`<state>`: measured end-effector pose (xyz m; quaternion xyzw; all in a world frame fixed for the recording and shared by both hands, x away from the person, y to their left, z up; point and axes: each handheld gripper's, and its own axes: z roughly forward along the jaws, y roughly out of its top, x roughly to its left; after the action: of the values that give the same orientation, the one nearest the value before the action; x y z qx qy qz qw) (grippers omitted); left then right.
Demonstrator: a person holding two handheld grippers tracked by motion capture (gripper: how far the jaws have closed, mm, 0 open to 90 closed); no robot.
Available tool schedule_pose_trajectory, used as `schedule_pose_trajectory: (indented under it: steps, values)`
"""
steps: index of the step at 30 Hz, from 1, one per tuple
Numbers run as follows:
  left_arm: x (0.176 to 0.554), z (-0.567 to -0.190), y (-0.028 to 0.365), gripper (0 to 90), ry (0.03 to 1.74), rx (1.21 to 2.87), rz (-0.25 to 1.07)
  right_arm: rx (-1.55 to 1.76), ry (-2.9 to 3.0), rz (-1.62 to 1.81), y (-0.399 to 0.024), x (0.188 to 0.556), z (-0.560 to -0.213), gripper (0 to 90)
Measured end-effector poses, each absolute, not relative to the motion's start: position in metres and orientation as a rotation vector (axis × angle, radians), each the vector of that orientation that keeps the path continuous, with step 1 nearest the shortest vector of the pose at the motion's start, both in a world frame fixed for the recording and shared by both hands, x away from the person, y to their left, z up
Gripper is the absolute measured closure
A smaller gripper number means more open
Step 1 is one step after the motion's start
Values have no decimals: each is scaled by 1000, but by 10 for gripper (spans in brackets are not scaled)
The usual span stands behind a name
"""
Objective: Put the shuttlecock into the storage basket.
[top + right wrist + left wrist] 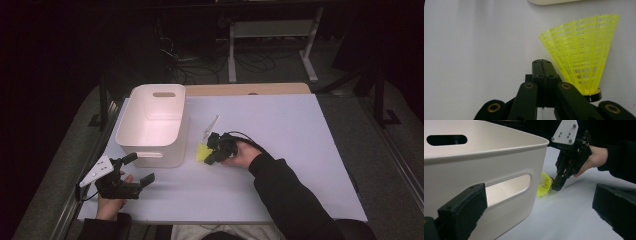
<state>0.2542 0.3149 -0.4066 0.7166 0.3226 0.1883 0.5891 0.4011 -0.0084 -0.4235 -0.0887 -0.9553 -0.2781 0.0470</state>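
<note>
Yellow plastic-mesh shuttlecock (pixel 584 55) lies on the white table (pixel 280 130), just beside the near right corner of the white plastic bin (pixel 155 125); right gripper (pixel 541 62) jaws pressed together, empty, tip alongside shuttlecock's dark base; left gripper (pixel 137 167) jaws apart, empty, near bin's front handle slot.

Bin (pixel 152 131) sits on table (pixel 300 150), left of centre, w/ its far end near the back edge. Shuttlecock (pixel 202 152) lies on table just right of bin's near corner. Right gripper (pixel 214 156) is right beside shuttlecock. Left gripper (pixel 138 170) is in front of bin, near table's front-left corner.
</note>
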Motion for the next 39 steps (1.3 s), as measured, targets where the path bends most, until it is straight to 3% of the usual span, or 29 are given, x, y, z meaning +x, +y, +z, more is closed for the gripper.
schedule_pose_trajectory:
  steps: [39]
  values:
    - [255, -407, 315, 0, 749, 1670, 436, -450, -2920, -906, -15, 425, -425, 889]
